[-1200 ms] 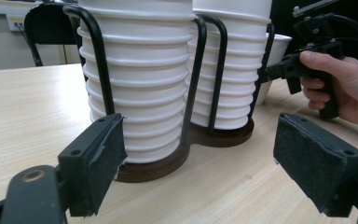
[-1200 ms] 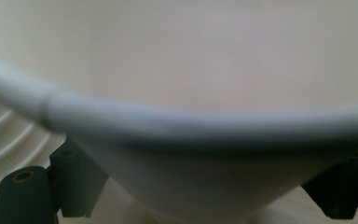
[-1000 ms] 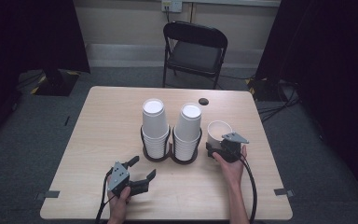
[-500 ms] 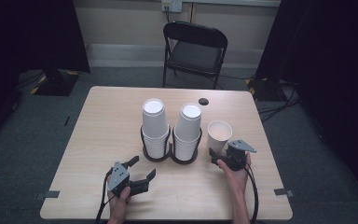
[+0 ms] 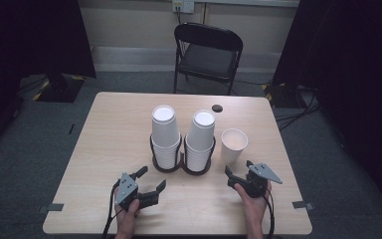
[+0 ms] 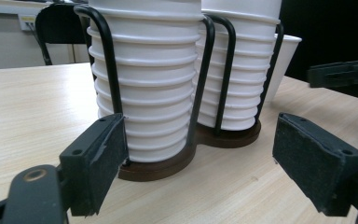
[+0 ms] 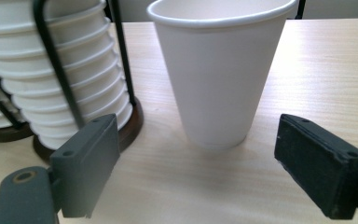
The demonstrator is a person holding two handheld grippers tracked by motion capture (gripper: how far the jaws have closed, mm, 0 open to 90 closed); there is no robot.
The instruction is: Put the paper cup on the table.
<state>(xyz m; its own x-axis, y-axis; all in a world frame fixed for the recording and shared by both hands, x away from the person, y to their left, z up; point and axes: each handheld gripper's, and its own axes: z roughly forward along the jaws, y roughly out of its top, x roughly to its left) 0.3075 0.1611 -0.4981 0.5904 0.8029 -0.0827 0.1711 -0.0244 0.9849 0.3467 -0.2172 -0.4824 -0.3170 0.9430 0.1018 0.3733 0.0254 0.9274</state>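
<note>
Two tall stacks of white paper cups [image 5: 164, 134] [image 5: 200, 139] stand in a black wire holder [image 5: 179, 167] with brown bases at mid-table. A single white cup [image 5: 234, 145] stands upright just right of them. My right gripper [image 5: 238, 168] is open near the front edge. It points at that cup [image 7: 219, 79], which stands beyond its pads [image 7: 86, 168], not between them. Its jaws have just closed a little on nothing. My left gripper [image 5: 151, 179] is open in front of the left stack [image 6: 149, 93], with nothing between its pads [image 6: 95, 163].
A small dark disc [image 5: 217, 108] lies on the table [image 5: 104, 144] behind the stacks. A black folding chair [image 5: 206, 55] stands past the far edge. Bare wood lies left of the holder and along the front.
My right gripper has drawn back from the single cup toward the near edge. The cup stays upright where it was. The left gripper has not moved.
</note>
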